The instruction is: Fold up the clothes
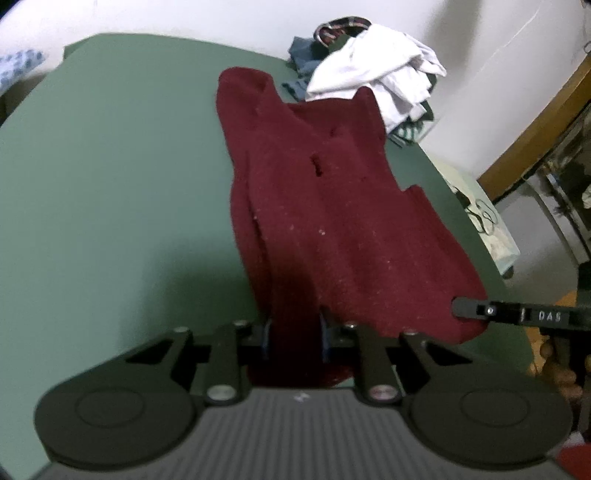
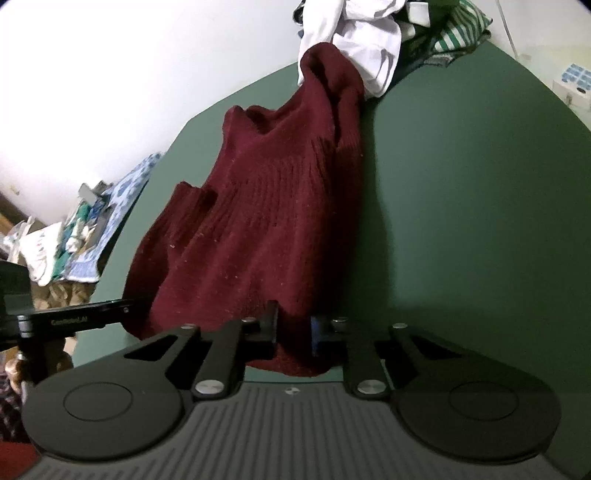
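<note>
Fingers point(image 1: 266, 332) of left gripper point(image 1: 294, 334) clenched on the near hem of a maroon knit sweater point(image 1: 325, 206), fabric bunched between the blue pads. Right gripper point(image 2: 294, 326) likewise clamped on the same hem, cloth pinched between its fingers point(image 2: 271, 325) and spilling below them. Seen from the left wrist, right gripper's black finger point(image 1: 476, 309) pressed against the hem's other corner at the table's near edge. Sweater stretched lengthwise away over the green table point(image 1: 110, 184), near end raised at the grippers, a folded step along one side, collar end farthest. Beyond the collar, touching it, a crumpled white shirt point(image 1: 380, 74) atop a pile with a green-and-white striped garment point(image 2: 458, 33) and a plaid piece point(image 1: 340, 29). White wall point(image 2: 110, 74) behind.
</note>
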Tool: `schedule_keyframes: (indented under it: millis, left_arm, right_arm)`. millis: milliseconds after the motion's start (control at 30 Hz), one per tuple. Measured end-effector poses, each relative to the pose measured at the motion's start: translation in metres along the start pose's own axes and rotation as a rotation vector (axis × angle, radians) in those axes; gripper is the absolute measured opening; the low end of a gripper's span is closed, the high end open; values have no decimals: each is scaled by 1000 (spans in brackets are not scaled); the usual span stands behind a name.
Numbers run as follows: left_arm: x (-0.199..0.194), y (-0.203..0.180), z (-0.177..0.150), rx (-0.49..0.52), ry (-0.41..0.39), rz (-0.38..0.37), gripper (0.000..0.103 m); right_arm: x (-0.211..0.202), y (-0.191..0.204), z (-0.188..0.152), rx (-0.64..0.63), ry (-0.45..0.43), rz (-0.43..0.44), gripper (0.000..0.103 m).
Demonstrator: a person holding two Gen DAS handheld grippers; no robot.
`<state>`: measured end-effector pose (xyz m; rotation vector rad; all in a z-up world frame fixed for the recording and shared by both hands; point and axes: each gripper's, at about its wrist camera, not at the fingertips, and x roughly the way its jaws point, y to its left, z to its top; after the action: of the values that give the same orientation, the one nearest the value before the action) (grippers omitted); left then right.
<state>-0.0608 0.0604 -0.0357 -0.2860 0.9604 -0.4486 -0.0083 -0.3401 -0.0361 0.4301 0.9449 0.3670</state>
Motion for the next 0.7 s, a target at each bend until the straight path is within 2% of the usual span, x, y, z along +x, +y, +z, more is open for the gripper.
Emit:
schedule_keyframes:
  millis: [100,167,200,233,267,300,367,433,500,533,600,700]
  left_arm:
    - [-10,-5,-19,8,36,-8,19]
    - [-13,-8,-29,25,52,7,23]
    - [-17,-9,-31,41,50,22,25]
    - [-23,-11,-30,60,38,42,27]
    - [-28,-13,-28,78,25,61,25]
    - [-33,-16,-26,97,10,82,25]
    - [-45,-23,-15,148,-52,138,26]
    - [-51,-28,-2,162,-105,159,26]
    - [-43,-36,8,176,-144,151,25]
    - [-38,-40,13,184,-161,146,25]
    - [-15,-42,18,197,-146,149,26]
    - [23,-36,24,188,-105,186,23]
  right_arm:
    - [-9,0,-12,-34,66,6,17]
    - [-14,0,-18,-53,85,-7,24]
    - [-18,-1,-17,-60,81,-14,28]
    - [-22,-2,-17,-68,78,-22,36]
    - [-29,-4,-13,-77,48,-51,41]
    - [-37,-4,-6,-93,-6,-85,41]
    - [-48,-1,5,-137,-107,-105,40]
    - [-45,6,17,-185,-150,-92,37]
    - [-32,11,26,-206,-151,-33,35]
    - [-22,13,29,-210,-142,-3,32]
    - [1,15,35,-216,-111,44,26]
    - [31,6,42,-204,-64,6,21]
